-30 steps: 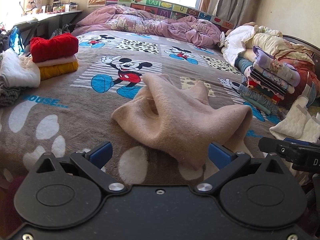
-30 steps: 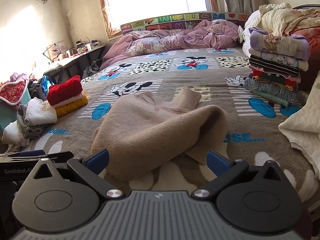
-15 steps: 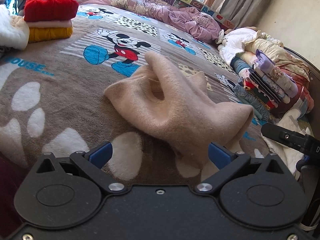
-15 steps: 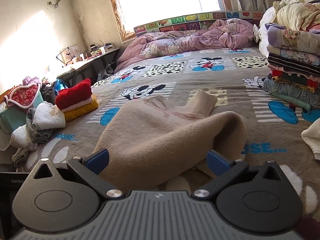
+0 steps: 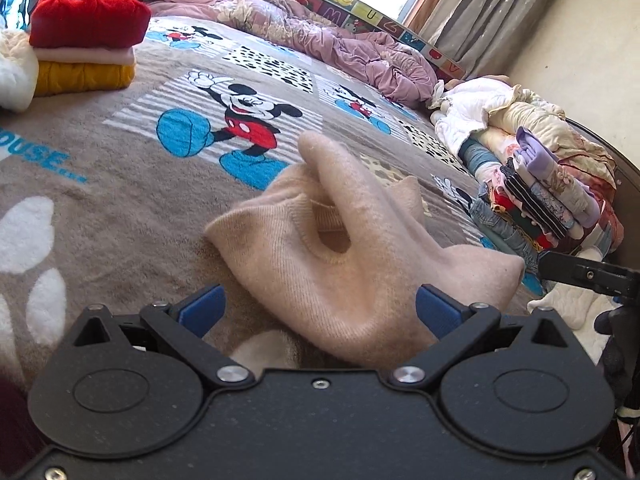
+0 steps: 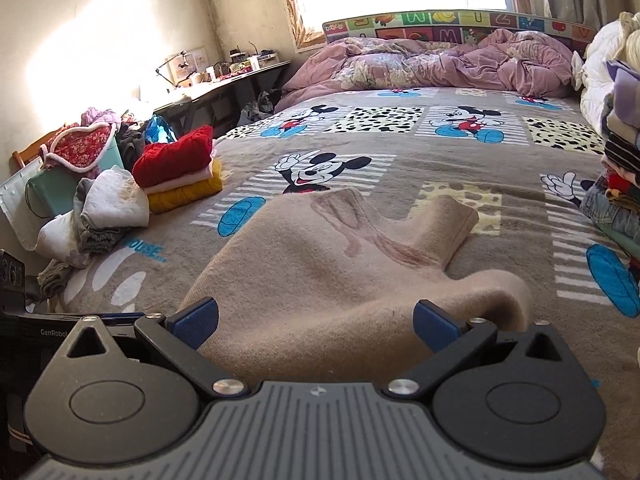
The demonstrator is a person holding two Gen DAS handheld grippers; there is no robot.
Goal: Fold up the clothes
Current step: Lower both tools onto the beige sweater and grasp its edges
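A beige knit sweater (image 5: 332,256) lies crumpled on the Mickey Mouse blanket (image 5: 120,152), neck hole facing up. My left gripper (image 5: 318,312) is open, its blue pads either side of the sweater's near edge, holding nothing. In the right wrist view the same sweater (image 6: 340,264) spreads out with one sleeve pointing away. My right gripper (image 6: 316,322) is open over the sweater's near hem, pads apart and empty. The right gripper's body (image 5: 580,274) shows at the right edge of the left wrist view.
A folded stack of red, pink and yellow knits (image 6: 180,168) sits at the bed's left. Loose white and grey clothes (image 6: 104,212) lie beside it. A tall pile of folded clothes (image 5: 552,200) stands at the right. A purple duvet (image 6: 440,64) is bunched at the headboard.
Both grippers have moved forward and lower toward the sweater, which now fills more of each view. The sweater has not moved. Both stay open.
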